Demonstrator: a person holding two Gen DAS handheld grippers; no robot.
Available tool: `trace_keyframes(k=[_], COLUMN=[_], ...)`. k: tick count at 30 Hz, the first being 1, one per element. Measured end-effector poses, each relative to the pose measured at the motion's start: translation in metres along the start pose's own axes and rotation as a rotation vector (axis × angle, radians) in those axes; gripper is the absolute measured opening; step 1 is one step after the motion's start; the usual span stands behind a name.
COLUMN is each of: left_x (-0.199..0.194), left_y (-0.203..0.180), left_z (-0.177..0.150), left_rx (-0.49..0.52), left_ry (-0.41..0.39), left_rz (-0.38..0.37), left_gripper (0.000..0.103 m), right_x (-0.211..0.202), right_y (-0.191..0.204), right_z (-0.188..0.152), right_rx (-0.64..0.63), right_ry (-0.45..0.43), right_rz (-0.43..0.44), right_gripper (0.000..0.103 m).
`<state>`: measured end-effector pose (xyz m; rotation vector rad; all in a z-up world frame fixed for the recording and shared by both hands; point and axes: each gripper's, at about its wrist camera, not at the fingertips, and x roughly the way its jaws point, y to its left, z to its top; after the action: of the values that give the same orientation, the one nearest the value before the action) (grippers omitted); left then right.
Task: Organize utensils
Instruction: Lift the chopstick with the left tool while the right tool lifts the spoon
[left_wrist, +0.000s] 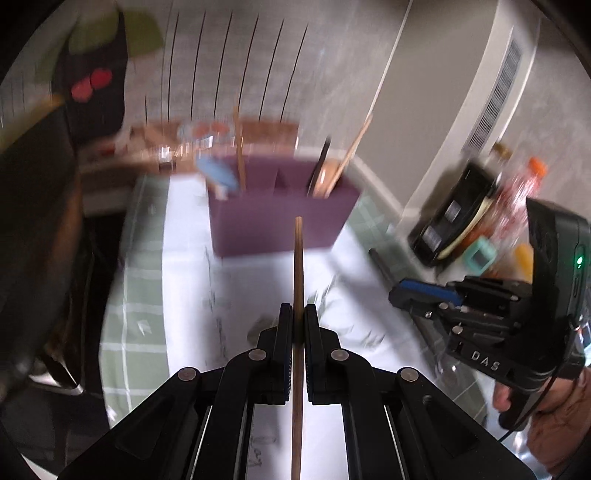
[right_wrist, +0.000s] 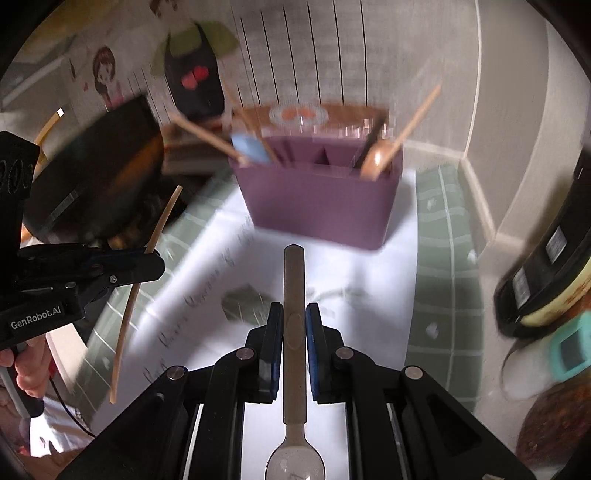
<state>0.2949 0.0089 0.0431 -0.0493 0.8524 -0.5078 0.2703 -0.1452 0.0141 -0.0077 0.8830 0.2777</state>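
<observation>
Standing on the white sheet (right_wrist: 369, 295) atop the table (right_wrist: 443, 258), well ahead of both grippers: a divided utensil holder (right_wrist: 317, 203), backed by the wall (right_wrist: 406, 55). Leaning in its left compartment, a spatula (right_wrist: 251, 147) and wooden sticks (right_wrist: 199, 134); in its right compartment, a wooden spoon (right_wrist: 376, 160) and a dark utensil (right_wrist: 369, 146). Clamped in the left gripper (left_wrist: 298, 314), a chopstick (left_wrist: 298, 258) pointing toward the holder; in the right gripper (right_wrist: 294, 314), a metal spoon (right_wrist: 294, 280), handle forward; off to the right near the wall, jars and bottles (left_wrist: 458, 218).
</observation>
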Motion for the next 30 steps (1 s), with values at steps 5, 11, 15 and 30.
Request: trace_keyframes(k=[5,11,15,30], left_x=[-0.046,-0.098,-0.121,-0.07], left_y=[-0.014,-0.034,-0.042,-0.019], left_z=[0.059,0.134,0.168,0.195], left_rx=[0.043,0.067,0.081,0.023], left_ry=[-0.164,-0.398,-0.504,-0.556], left_rz=[0.002,0.04,0.065,0.059], left_gripper=[0.005,0.005,0.005,0.005], right_x=[-0.05,-0.12,-0.149,-0.091], right_y=[0.007,0.014,0.016,-0.008], right_z=[0.056,0.131,0.166,0.192], right_rx=[-0.047,-0.086,-0.106,-0.055], right_ry=[-0.16,-0.462,-0.603,-0.649], right_rz=[-0.026,-0.088,-0.13,-0.085], right_gripper=[0.011,0.011,0.011,0.011])
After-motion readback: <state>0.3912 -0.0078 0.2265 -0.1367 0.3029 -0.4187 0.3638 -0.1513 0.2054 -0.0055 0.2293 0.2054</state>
